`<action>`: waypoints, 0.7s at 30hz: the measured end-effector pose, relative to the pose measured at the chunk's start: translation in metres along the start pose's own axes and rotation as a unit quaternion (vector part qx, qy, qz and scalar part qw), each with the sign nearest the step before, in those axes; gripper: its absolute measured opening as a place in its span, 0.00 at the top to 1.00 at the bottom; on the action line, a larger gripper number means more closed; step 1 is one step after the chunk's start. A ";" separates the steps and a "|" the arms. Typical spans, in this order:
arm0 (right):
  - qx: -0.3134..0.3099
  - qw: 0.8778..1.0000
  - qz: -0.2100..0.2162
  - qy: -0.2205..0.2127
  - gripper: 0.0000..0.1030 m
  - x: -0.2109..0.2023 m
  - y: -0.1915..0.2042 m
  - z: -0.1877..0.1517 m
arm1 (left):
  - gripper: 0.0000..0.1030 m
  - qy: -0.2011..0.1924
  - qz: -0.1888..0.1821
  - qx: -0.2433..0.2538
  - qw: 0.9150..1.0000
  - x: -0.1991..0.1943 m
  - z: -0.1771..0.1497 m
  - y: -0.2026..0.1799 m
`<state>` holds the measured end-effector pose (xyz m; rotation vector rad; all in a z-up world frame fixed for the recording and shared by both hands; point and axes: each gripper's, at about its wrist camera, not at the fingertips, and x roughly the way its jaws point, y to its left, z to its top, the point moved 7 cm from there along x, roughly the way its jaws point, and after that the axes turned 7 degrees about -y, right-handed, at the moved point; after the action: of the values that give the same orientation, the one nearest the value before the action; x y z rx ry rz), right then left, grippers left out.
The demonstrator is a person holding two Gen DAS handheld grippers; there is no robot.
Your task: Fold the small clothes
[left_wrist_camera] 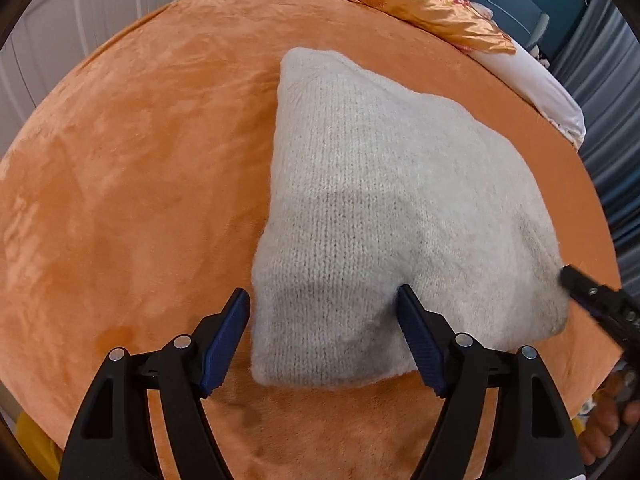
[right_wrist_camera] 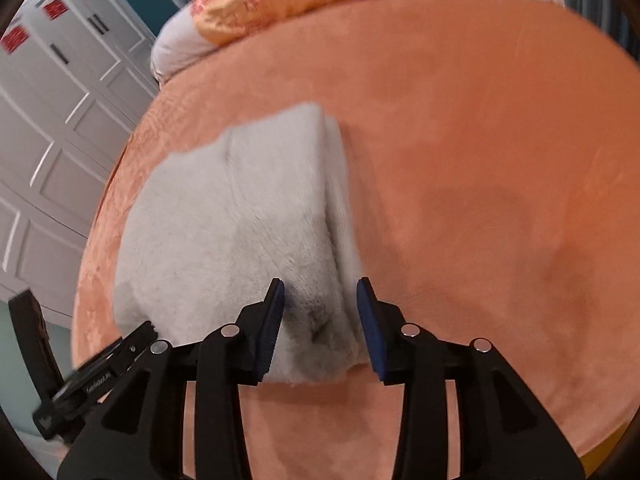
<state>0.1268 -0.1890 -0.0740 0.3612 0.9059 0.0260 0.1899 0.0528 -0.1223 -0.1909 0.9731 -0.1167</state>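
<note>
Orange bedspread carries a fluffy white knit sweater, folded into a thick pad, lying just ahead of your left gripper and right gripper, both jaws spread open.

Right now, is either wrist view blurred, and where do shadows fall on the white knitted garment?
Left wrist view: sharp, knit stitches readable on the folded white knitted garment; grey shadow near the open left gripper. Right wrist view: motion-blurred, garment texture smeared; dark shadow between the open right gripper fingers. Both: strong fisheye curving of the orange plush bedspread.
</note>
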 end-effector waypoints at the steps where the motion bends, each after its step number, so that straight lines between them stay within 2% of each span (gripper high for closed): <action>1: -0.008 1.000 -0.006 -0.002 0.64 -0.002 0.001 0.000 | 0.28 0.000 0.001 0.000 1.000 0.000 -0.001 -0.001; 3: -0.008 1.000 -0.008 0.006 0.62 0.005 0.000 0.003 | 0.28 -0.001 0.002 -0.004 1.000 0.000 -0.001 -0.003; 4: -0.004 1.000 -0.009 0.007 0.52 0.009 -0.002 0.010 | 0.28 -0.001 0.003 -0.004 1.000 0.001 0.000 -0.002; 6: 0.001 1.000 -0.010 0.009 0.39 0.023 -0.006 0.020 | 0.28 -0.001 0.005 -0.003 1.000 0.002 0.001 -0.004; 9: 0.015 0.999 0.009 0.035 0.39 0.055 -0.004 0.032 | 0.28 0.000 0.008 0.001 1.000 0.002 0.002 -0.004; 12: 0.028 0.996 0.040 0.069 0.65 0.083 0.006 0.029 | 0.28 -0.002 0.013 0.008 1.000 0.002 0.003 -0.005; 13: 0.021 0.997 0.039 0.062 0.76 0.081 0.009 0.032 | 0.28 -0.004 0.014 0.011 1.000 0.002 0.004 -0.005; 17: 0.032 0.997 0.073 -0.005 0.82 0.038 0.010 0.047 | 0.28 -0.012 0.014 0.030 0.999 0.001 0.008 -0.012; 18: 0.040 0.996 0.071 -0.018 0.84 0.029 0.004 0.048 | 0.28 -0.010 0.012 0.032 0.999 0.002 0.008 -0.013; 19: 0.040 0.997 0.061 -0.018 0.84 0.029 -0.002 0.044 | 0.28 -0.008 0.010 0.032 0.999 0.005 0.006 -0.014; 21: 0.023 0.999 0.024 0.019 0.83 0.052 -0.016 0.026 | 0.27 -0.002 0.009 0.027 1.000 0.010 0.003 -0.014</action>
<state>0.1774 -0.2026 -0.1039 0.4272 0.9367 0.0568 0.1981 0.0374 -0.1260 -0.1317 0.9662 -0.1261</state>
